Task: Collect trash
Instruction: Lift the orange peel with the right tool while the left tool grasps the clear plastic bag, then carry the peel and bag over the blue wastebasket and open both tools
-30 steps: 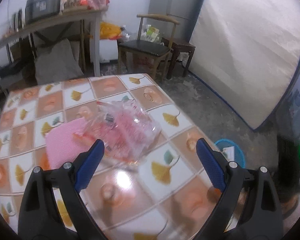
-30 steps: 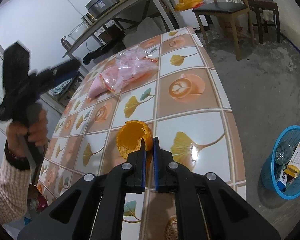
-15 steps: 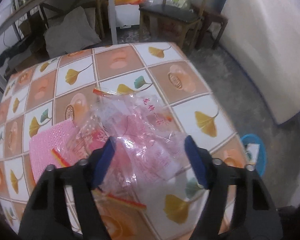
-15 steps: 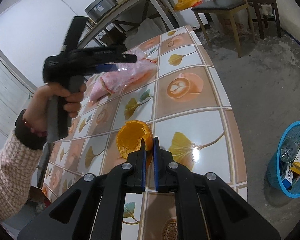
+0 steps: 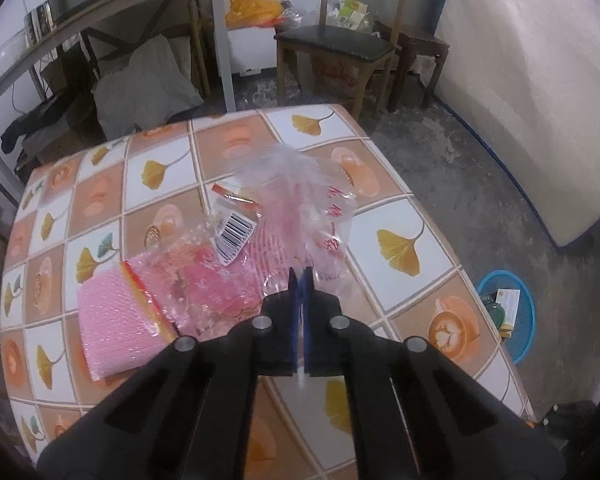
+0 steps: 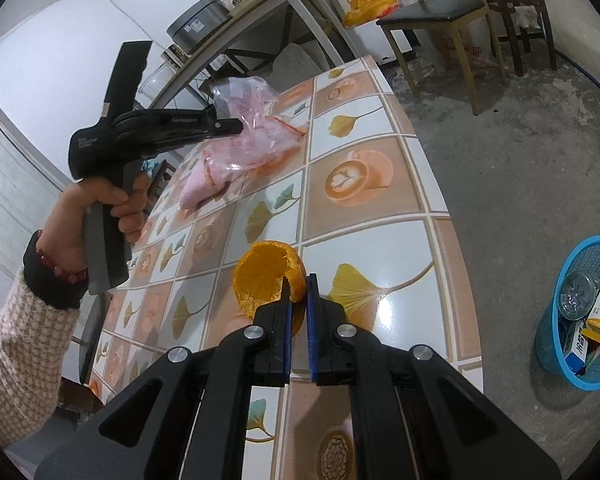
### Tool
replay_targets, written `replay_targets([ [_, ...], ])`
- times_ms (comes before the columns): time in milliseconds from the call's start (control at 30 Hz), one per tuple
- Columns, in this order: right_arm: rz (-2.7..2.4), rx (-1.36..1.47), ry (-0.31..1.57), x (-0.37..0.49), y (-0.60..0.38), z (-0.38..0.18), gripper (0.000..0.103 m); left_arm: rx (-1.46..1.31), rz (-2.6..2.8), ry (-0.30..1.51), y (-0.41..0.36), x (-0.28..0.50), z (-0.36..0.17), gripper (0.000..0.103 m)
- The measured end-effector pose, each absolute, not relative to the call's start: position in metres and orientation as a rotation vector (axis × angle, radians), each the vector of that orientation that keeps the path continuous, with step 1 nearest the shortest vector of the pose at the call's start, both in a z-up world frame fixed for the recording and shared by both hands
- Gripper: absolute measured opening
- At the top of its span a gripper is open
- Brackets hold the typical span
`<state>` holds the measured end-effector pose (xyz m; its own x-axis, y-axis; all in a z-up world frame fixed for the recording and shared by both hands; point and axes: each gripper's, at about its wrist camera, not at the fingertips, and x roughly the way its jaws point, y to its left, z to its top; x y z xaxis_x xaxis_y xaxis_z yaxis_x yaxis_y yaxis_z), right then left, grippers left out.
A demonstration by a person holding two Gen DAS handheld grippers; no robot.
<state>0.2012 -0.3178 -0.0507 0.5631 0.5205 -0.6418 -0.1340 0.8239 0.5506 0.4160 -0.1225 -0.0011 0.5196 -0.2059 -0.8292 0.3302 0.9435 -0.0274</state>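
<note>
Left tongs (image 5: 300, 274) pinch plastic bag (image 5: 300, 200); basket (image 6: 580, 316) fuller rightward

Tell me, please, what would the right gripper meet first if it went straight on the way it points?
The orange peel: the right gripper is already shut on its near rim. Past the peel, the line probably runs into the tiled table, though depth is hard to judge in this view.

Your left gripper (image 5: 300, 276) has its blue-padded jaws pinched together on the crinkled clear plastic bag (image 5: 292, 204), which lies over a pink ribbed foam sheet (image 5: 112, 320) on the tiled table (image 5: 400, 216); a blue basket (image 5: 520, 292) sits on the floor.
</note>
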Motion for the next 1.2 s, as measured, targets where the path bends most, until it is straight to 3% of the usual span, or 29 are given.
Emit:
replay_targets([
  [667, 0.327, 0.505, 0.76, 0.159, -0.359, -0.005, 0.007, 0.145, -0.503, 0.799, -0.123, 0.306, 0.085, 0.0],
  [933, 0.027, 0.562, 0.697, 0.096, -0.474, -0.006, 0.007, 0.208, -0.783, 0.834, -0.226, 0.26, 0.075, 0.0],
  [1200, -0.255, 0.683, 0.751, 0.036, -0.578, -0.07, 0.007, 0.308, -0.982, 1.024, -0.367, 0.244, 0.012, 0.0],
])
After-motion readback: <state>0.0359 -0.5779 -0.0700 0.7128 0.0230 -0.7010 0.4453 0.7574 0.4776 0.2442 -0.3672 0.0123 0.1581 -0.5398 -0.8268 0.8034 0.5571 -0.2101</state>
